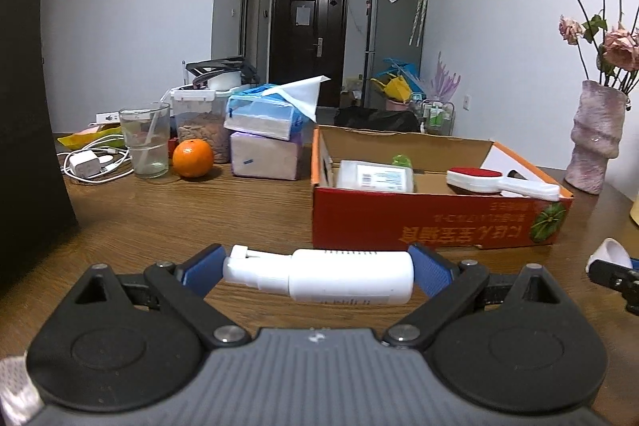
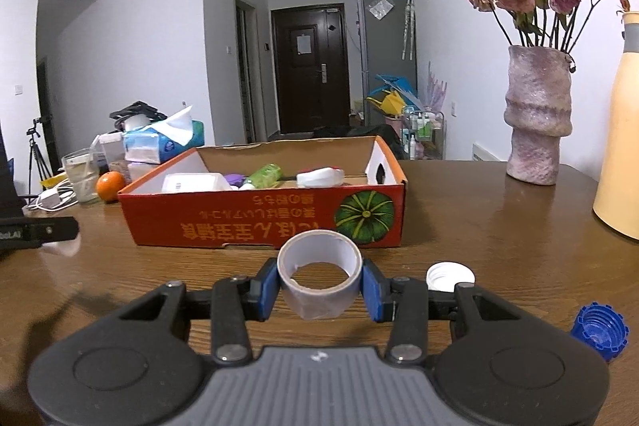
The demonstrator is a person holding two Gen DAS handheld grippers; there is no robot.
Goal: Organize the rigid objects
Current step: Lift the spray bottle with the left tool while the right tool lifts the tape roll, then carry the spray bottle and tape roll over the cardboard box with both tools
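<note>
The left gripper (image 1: 317, 272) is clenched end to end on a white plastic spray bottle (image 1: 319, 276), its blue pads pressing the nozzle on one side and the base on the other, so the bottle lies crosswise above the brown wooden table (image 1: 159, 218). Just beyond stands the red open-topped cardboard box (image 1: 419, 222), already holding a clear plastic case with a white label (image 1: 373, 177) and a white lint brush with a red pad (image 1: 499, 182). An orange fruit (image 1: 193, 158), a clear drinking glass (image 1: 144, 140) and a blue tissue pack (image 1: 263, 114) sit to the left, well apart from the box.

In the right wrist view, the right gripper (image 2: 320, 286) grasps a grey roll of tape (image 2: 319, 280), pads against its outer wall, the hollow core facing up. The same red box (image 2: 263, 216) lies ahead, a green bottle (image 2: 265, 175) visible inside it. A white screw cap (image 2: 449, 276) and a blue ribbed cap (image 2: 599, 330) lie loose on the table near the right finger.

Both hands seem to be mid-carry toward the box. The next move likely calls for lifting each object over the near wall, finding a free patch inside, then releasing.
</note>
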